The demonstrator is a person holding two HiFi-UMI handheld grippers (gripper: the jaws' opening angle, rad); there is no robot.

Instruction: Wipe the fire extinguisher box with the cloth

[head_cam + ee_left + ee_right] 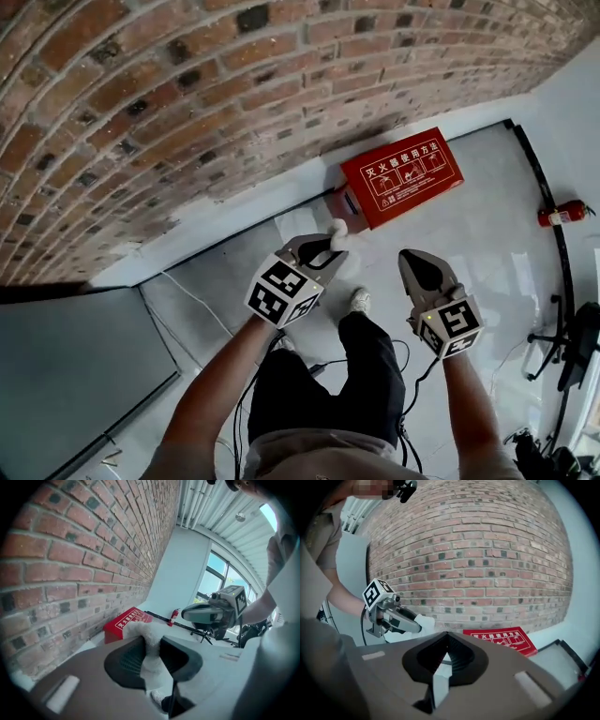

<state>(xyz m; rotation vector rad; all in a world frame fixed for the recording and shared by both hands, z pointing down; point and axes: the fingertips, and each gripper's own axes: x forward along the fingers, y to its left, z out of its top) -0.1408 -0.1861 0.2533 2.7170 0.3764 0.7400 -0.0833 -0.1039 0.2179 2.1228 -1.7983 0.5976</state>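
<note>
Fire extinguisher box (401,176) lying on floor (473,230) against brick wall (141,112), long axis running along wall, ahead of both tools. Left tool (330,244) clamping white cloth (338,228), hovering nearer box's left end. Right tool (410,255) carrying nothing, jaws pressing together.

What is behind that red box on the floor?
A brick wall with a pale strip along its foot stands right behind the red box. The box covers the part of the wall directly behind it, so any gap there cannot be seen.
</note>
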